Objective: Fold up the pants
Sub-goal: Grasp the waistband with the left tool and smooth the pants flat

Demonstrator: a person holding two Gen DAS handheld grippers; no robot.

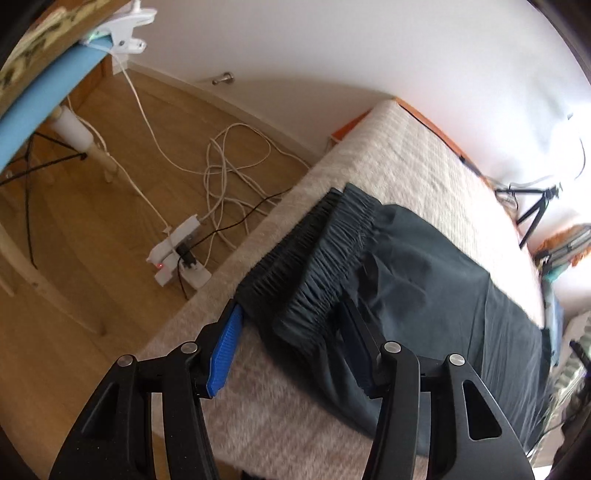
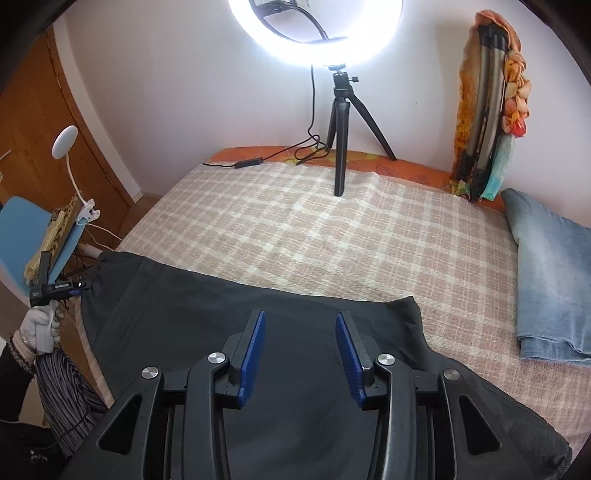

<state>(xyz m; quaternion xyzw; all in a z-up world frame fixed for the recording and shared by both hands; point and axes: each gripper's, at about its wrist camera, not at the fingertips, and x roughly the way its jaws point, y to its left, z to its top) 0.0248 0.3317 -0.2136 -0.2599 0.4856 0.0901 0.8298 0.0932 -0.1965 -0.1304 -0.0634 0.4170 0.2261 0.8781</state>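
The dark pants [image 1: 424, 266] are laid out across the checked blanket [image 2: 295, 221] on the bed, waistband end hanging near the bed's edge on the floor side. Looks like the fold hasn't really been started — this seems to be the grab-and-line-up step.

The left gripper [image 1: 291, 332] is spread wide around the elastic waistband [image 1: 306, 258]: 1 blue pad [image 1: 225, 354] is seen just beside the outer corner, the other finger is pushed in against the fabric folds. Nothing is clamped yet. The right gripper [image 2: 301, 354] is also released, both pads parted and hovering over flat dark cloth with nothing pinched between them.

Next move, as a guess: the left claw needs to be closed on the waistband corner and the right one dropped onto a matching edge, so 1 half can be carried over the other. A fairly thin, slippery fabric is suggested by the wrinkles, so a firm bite would be wanted.

What's only given by 1 view:
- Left wrist: the gathered waistband up close, plus the wooden floor with the tangle of white cables [image 1: 229, 173] and power strip [image 1: 177, 254].
- Right wrist: the ring light [image 2: 314, 33] on its tripod [image 2: 343, 136], folded jeans [image 2: 550, 273] at the blanket's right side, and the gloved hand [image 2: 38, 325] holding the left tool — none of that is caught by the other camera.
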